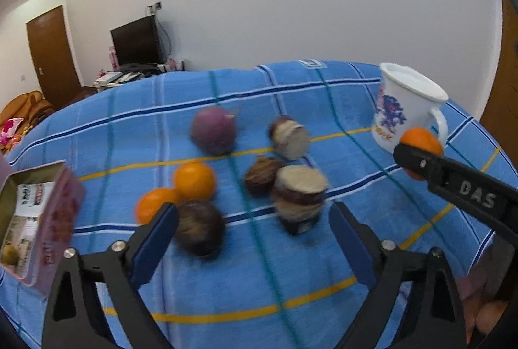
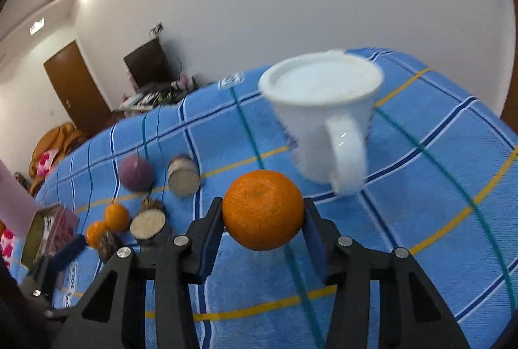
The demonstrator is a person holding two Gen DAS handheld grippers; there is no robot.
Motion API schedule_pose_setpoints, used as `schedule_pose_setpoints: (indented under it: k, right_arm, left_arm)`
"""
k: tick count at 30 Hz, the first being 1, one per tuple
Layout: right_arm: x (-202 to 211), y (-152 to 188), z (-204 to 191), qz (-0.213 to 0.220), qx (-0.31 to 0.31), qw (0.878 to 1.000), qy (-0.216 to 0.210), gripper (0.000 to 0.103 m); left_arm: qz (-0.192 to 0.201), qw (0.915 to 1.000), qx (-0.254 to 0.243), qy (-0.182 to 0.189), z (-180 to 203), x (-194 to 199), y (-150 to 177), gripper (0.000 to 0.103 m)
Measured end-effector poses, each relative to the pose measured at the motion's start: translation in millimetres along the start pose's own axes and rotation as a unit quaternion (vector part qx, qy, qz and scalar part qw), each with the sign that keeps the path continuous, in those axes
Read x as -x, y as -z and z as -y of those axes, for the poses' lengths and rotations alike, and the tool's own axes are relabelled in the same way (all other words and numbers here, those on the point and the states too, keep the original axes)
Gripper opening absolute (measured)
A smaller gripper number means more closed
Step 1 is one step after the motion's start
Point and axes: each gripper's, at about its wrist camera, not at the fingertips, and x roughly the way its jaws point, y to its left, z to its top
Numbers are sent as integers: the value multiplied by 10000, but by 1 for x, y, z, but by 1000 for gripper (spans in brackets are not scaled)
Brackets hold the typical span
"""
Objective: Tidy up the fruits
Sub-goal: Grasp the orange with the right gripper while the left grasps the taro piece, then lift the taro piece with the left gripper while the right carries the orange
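Observation:
My right gripper [image 2: 263, 221] is shut on an orange [image 2: 262, 209] and holds it above the blue cloth, just in front of a white mug [image 2: 323, 116]. In the left wrist view the same orange [image 1: 421, 143] sits at the mug's [image 1: 404, 106] handle. My left gripper [image 1: 254, 226] is open and empty, low over the fruit pile. Between and ahead of its fingers lie a dark round fruit [image 1: 199, 227] and a cut brown fruit [image 1: 299, 190]. Two oranges [image 1: 194, 180] [image 1: 153, 208] lie at the left finger. A purple fruit [image 1: 213, 130] lies farther back.
A pink open tin box [image 1: 42, 219] stands at the left edge of the blue checked cloth [image 1: 291, 268]. More cut brown fruits [image 1: 289, 138] [image 1: 262, 176] lie mid-table. The table edge curves away behind the mug. A room with a door and a TV lies beyond.

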Motion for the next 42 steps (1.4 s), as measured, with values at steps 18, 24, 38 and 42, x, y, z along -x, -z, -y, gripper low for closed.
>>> schedule_pose_setpoints:
  k: [18,24,38,42]
  right_arm:
    - [16,-4,8,344,-137,9992,128,49]
    - [13,-2,2,357,2,9993,105,49]
    - [22,19,-34,811,493,9954,-134,49]
    - [27,29,-51,926,772,9927,-102,49]
  left_arm:
    - [-444,9963,548,491,9,-25,-13,44]
    - [69,9987,338,382,3,10,-3,44]
    - [532,9982,96,-256,-54,47,10,44]
    - [575,9977,114,-329,-69,53,18,44]
